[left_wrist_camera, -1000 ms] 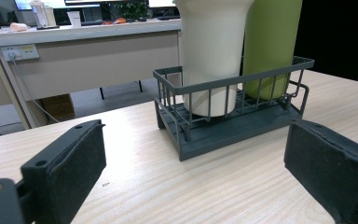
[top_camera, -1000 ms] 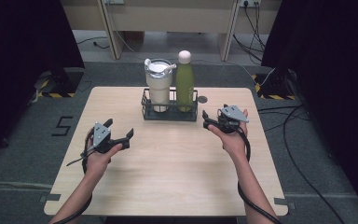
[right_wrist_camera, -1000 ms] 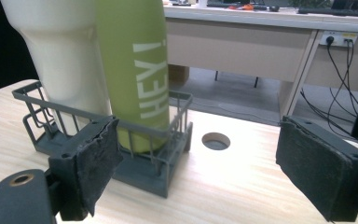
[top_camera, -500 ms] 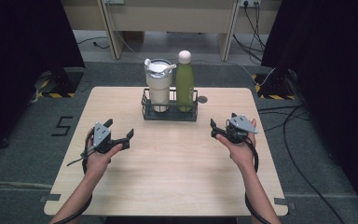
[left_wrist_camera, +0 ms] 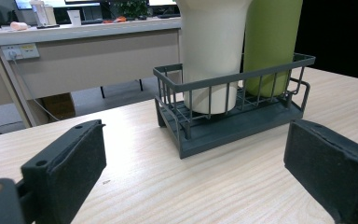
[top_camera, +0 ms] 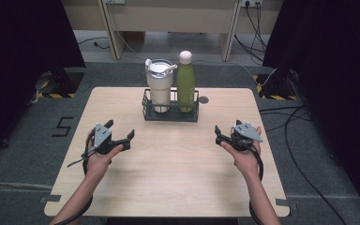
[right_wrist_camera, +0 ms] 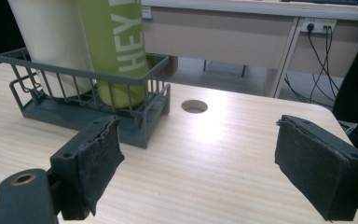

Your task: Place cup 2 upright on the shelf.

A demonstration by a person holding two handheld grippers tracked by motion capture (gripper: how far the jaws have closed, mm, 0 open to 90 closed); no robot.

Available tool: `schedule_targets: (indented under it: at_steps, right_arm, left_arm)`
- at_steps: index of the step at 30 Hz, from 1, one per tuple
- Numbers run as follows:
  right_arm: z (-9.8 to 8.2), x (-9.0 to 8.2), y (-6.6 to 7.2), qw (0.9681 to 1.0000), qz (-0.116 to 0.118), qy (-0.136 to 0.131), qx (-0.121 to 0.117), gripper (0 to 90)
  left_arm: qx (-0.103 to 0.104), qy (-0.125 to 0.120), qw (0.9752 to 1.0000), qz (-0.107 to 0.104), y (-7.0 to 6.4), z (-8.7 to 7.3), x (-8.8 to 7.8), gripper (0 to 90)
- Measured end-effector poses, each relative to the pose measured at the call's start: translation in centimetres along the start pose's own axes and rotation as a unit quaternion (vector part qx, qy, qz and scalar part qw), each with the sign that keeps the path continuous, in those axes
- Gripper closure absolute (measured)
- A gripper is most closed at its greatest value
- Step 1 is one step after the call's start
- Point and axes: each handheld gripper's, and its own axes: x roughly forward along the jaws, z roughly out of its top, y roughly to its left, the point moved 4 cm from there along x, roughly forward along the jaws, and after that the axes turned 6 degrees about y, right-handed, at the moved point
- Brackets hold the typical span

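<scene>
Your right gripper (top_camera: 221,136) now sits lower and nearer you than a second ago, farther out from wire rack (top_camera: 170,113), over bare table (top_camera: 178,178). Jaws wide apart, nothing between pads. Your left gripper (top_camera: 124,137) unchanged: same spot at left of table, jaws wide, empty, pointed toward rack. Rack unmoved at far middle of table, holding white tumbler (top_camera: 160,84) on left and green bottle (top_camera: 185,80) on right, both upright. Both grippers well apart from rack.
</scene>
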Motion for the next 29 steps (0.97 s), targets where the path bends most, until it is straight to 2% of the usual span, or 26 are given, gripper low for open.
schedule_targets:
  at_steps: [16, 29]
  right_arm:
    - [-2.6, -1.1, -0.7, 0.9999, -0.01, 0.005, 0.011, 14.7]
    - [-3.7, -1.1, -0.6, 0.9996, -0.008, 0.007, 0.025, 14.3]
  left_arm:
    - [0.002, 0.006, 1.0, -0.001, -0.2, -0.3, 0.2, 4.8]
    - [0.004, 0.009, 0.9999, -0.004, -0.3, -0.5, 0.3, 4.9]
